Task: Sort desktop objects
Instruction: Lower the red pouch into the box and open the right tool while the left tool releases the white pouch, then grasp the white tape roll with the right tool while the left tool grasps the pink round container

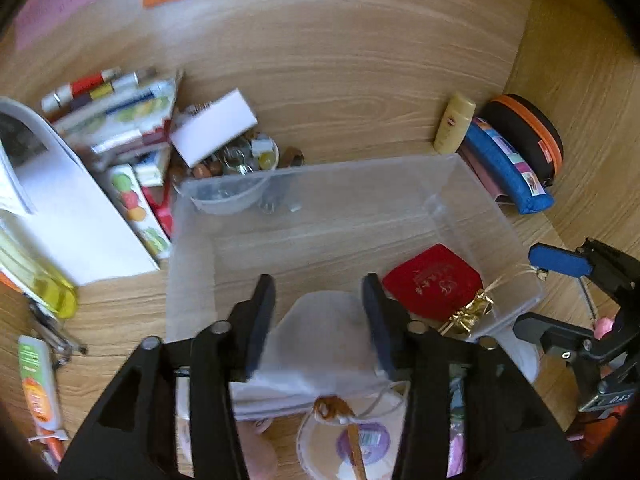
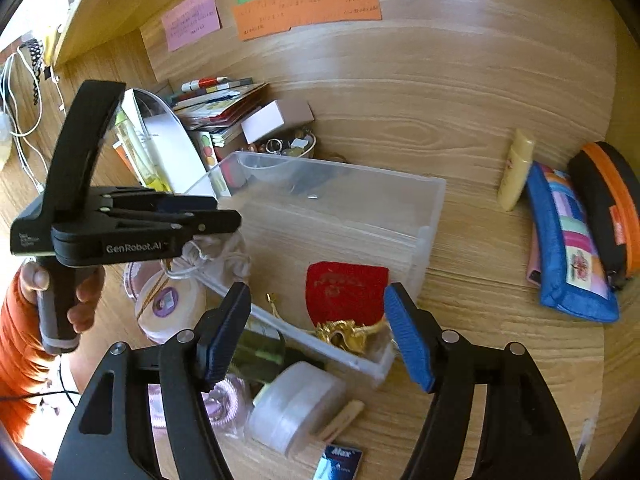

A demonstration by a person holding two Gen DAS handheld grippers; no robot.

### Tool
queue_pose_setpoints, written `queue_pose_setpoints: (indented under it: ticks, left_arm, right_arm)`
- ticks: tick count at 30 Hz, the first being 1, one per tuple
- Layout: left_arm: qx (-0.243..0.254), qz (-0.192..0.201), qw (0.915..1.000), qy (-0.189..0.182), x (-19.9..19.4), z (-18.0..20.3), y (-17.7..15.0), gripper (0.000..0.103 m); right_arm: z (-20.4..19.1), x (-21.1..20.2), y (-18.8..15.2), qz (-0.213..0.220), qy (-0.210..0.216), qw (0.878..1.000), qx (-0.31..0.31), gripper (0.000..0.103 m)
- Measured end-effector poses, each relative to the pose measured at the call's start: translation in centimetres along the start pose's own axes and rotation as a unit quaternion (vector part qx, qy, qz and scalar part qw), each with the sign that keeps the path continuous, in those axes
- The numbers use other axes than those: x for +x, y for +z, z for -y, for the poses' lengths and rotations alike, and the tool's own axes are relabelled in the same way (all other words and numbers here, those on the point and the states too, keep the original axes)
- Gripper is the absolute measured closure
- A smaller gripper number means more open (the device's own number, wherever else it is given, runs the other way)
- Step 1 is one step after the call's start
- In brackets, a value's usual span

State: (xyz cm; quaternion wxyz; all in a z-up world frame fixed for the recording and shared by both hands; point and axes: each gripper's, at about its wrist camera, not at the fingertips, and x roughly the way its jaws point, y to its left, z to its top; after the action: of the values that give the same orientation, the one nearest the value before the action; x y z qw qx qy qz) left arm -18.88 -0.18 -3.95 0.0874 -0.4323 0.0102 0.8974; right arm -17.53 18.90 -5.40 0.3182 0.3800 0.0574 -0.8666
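Note:
A clear plastic bin [image 1: 400, 184] [image 2: 432, 208] stands on the wooden desk. A red pouch [image 1: 434, 280] [image 2: 346, 288] with a gold drawstring lies in its near right corner. My left gripper [image 1: 320, 316] holds a white drawstring pouch [image 1: 324, 348] between its fingers over the bin's near edge; the pouch also shows in the right wrist view [image 2: 224, 256] under the left gripper [image 2: 208, 216]. My right gripper [image 2: 318, 332] is open and empty above the red pouch; it also shows at the right edge of the left wrist view [image 1: 560, 264].
Books and cartons [image 1: 116, 128] and a small bowl of trinkets [image 1: 236, 168] lie left of the bin. A yellow tube [image 2: 516, 168], blue pouch [image 2: 568, 248] and black-orange case [image 2: 608, 200] lie right. A white round container [image 2: 296, 404] and hair ties [image 2: 220, 404] lie near.

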Motion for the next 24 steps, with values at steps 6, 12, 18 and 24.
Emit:
queue_pose_setpoints:
  ticks: [6,12,18,24]
  left_arm:
    - [0.018,0.075,0.9964,0.035,-5.7,0.2,-0.5,0.022]
    - [0.028,0.121,0.9889,0.081,-9.8,-0.6,-2.7,0.005]
    - [0.014,0.112,0.989,0.095,-10.0,-1.8,-6.1,0.002]
    - [-0.007,0.081,0.9924,0.092,-8.6,-3.3,-9.4,0.002]
  right_arm:
    - [-0.4,-1.7,-0.6,0.023,-0.008,1.0,-0.007,0.025]
    - [-0.9,-3.5,-1.1,0.046,-0.022,0.999,-0.007,0.021]
    - [-0.8,-4.6,-2.8,0.053,-0.047,0.997,0.009,0.02]
    - [-0.8,-4.8,-4.9,0.046,-0.063,0.997,0.015,0.02]
